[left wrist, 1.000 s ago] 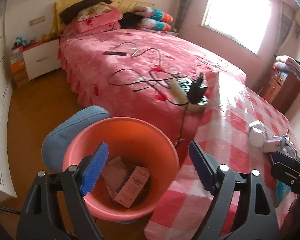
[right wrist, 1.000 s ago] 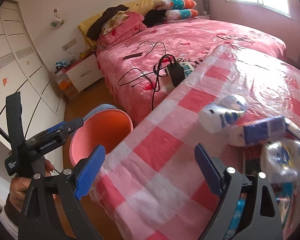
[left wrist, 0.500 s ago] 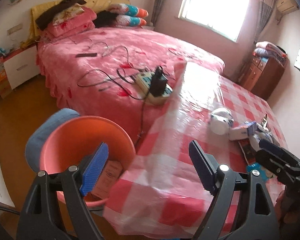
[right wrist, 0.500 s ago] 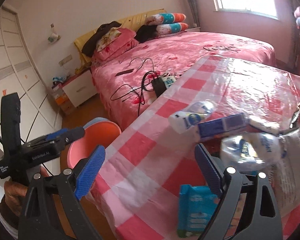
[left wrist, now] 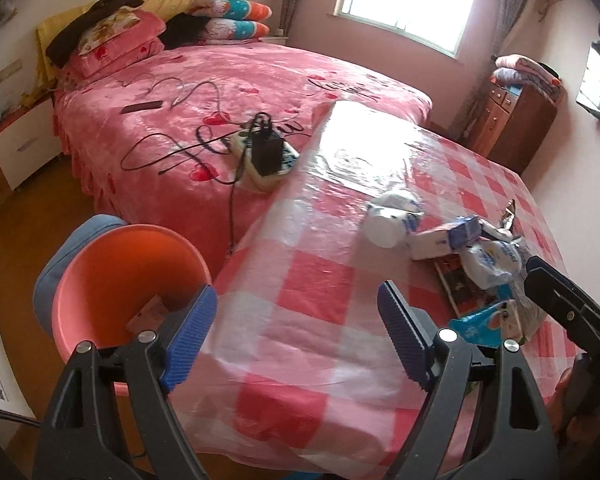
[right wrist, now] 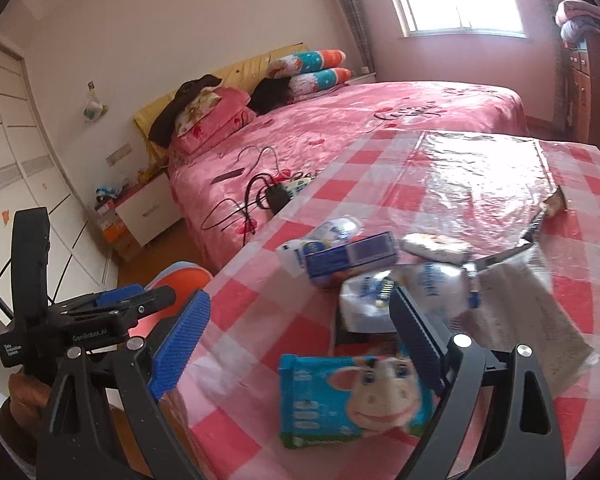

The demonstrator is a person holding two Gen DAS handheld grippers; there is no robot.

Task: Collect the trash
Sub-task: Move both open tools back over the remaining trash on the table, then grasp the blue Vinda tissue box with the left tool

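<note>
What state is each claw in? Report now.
Left claw: open, holding nothing.
Right claw: open, holding nothing.

Black claw [left wrist: 296, 340] frames, ribbed blue pads [left wrist: 188, 334]

Table [left wrist: 308, 320] at centre; bucket [left wrist: 100, 280] on floor at its 9 o'clock, cardboard box [left wrist: 150, 312] inside. Trash pile at table's 3 o'clock: milk carton [right wrist: 350, 258] behind wipes pack [right wrist: 352, 396]. Bed [left wrist: 220, 92] at 12, power strip [left wrist: 260, 160] on it.
</note>
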